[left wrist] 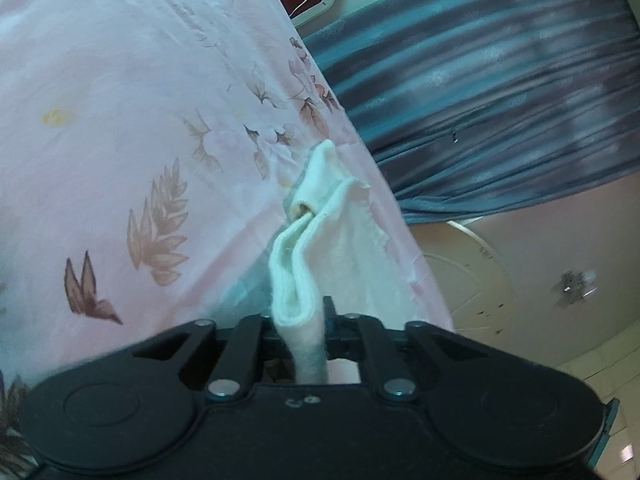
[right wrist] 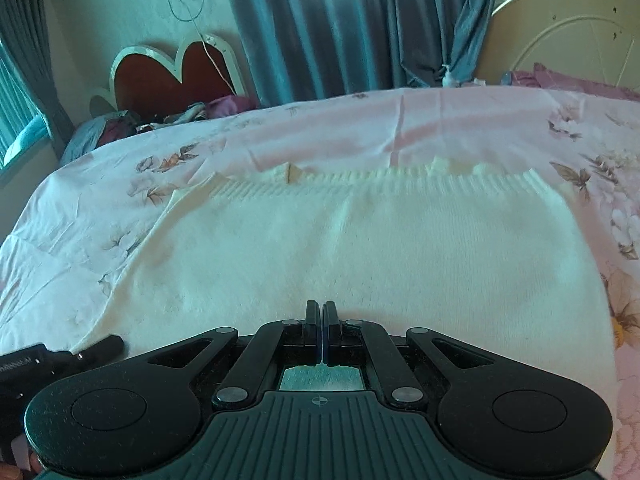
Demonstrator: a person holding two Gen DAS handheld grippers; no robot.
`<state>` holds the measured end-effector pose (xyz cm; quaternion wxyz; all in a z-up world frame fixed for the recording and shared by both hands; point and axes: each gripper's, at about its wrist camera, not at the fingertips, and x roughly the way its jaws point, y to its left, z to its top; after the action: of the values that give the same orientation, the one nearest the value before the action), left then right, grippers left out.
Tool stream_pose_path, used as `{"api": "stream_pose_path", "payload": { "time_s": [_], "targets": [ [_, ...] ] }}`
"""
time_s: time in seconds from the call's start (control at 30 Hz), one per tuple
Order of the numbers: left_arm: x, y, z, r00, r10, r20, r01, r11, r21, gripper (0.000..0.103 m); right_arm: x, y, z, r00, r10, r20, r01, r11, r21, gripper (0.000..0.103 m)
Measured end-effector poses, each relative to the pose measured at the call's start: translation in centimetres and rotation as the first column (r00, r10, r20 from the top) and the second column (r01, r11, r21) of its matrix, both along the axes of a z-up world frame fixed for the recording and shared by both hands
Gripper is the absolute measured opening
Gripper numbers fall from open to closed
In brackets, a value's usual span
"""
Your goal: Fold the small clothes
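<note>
Lying spread across the pink floral bedsheet (right wrist: 340,128), the cream knitted garment (right wrist: 360,248) is mostly flat in the right wrist view, its ribbed band running along the far side and no finished fold showing on the part in sight. One edge of it is gathered and bunched in the left gripper (left wrist: 306,316), whose jaws are clamped tight on the fabric, so that a ridge of cloth rises from the sheet toward the camera. The right gripper (right wrist: 322,320) hovers low over the near middle of the garment with its jaws pressed together and nothing between them; whether its tips touch the knit I cannot tell. By my reading the folding has barely begun: a corner or side has been seized, but it is not yet carried over, and every fold is left to do. Beyond the bed hang grey-blue curtains (right wrist: 360,24), with a heart-shaped headboard (right wrist: 168,76) at the far left.
</note>
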<state>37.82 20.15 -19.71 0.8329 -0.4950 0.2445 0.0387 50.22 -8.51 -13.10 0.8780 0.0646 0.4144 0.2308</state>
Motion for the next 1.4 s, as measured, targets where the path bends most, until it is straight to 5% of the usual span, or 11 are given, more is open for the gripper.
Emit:
{"api": "stream_pose_path", "payload": {
  "time_s": [0.47, 0.63, 0.87, 0.97, 1.03, 1.1, 1.17, 1.33, 1.37, 1.4],
  "targets": [
    [0.7, -3.7, 6.1, 0.999, -0.05, 0.011, 0.045, 0.965, 0.259, 0.007, 0.3, -2.9, 0.1, 1.0, 0.021, -0.014, -0.019, 0.993, 0.114, 0.0],
    [2.8, -9.5, 10.5, 0.975, -0.221, 0.018, 0.191, 0.879, 0.437, 0.007, -0.5, -9.4, 2.1, 0.995, -0.097, 0.005, 0.093, 0.966, 0.242, 0.0],
    [5.0, -21.4, 11.9, 0.907, -0.42, -0.041, 0.371, 0.747, 0.551, 0.007, -1.9, -20.9, 3.9, 0.966, -0.257, 0.0, 0.243, 0.912, 0.331, 0.0],
    [6.2, -26.4, 10.3, 0.856, -0.503, -0.117, 0.481, 0.693, 0.538, 0.008, -2.5, -24.4, 3.6, 0.964, -0.264, -0.031, 0.258, 0.902, 0.346, 0.0],
    [7.6, -29.8, 8.0, 0.776, -0.585, -0.237, 0.617, 0.624, 0.48, 0.027, -2.4, -26.0, 3.0, 0.965, -0.253, -0.065, 0.26, 0.905, 0.336, 0.001],
    [7.5, -31.4, 7.3, 0.741, -0.608, -0.285, 0.664, 0.601, 0.444, 0.028, -2.4, -27.3, 2.4, 0.959, -0.267, -0.095, 0.283, 0.907, 0.313, 0.001],
    [6.2, -30.7, 8.8, 0.753, -0.623, -0.209, 0.635, 0.607, 0.478, 0.032, -2.8, -28.2, 2.0, 0.962, -0.25, -0.106, 0.271, 0.899, 0.343, 0.001],
    [7.6, -24.4, 10.7, 0.864, -0.469, -0.181, 0.486, 0.688, 0.538, 0.03, -2.6, -27.6, 1.8, 0.974, -0.197, -0.109, 0.224, 0.907, 0.357, 0.007],
    [8.2, -23.2, 10.6, 0.879, -0.438, -0.187, 0.464, 0.701, 0.542, 0.03, -2.5, -27.2, 1.9, 0.976, -0.191, -0.102, 0.215, 0.91, 0.355, 0.018],
    [8.9, -21.8, 10.3, 0.894, -0.405, -0.192, 0.441, 0.718, 0.538, 0.029, -2.6, -26.8, 2.2, 0.978, -0.194, -0.08, 0.21, 0.912, 0.353, 0.055]
  ]
}}
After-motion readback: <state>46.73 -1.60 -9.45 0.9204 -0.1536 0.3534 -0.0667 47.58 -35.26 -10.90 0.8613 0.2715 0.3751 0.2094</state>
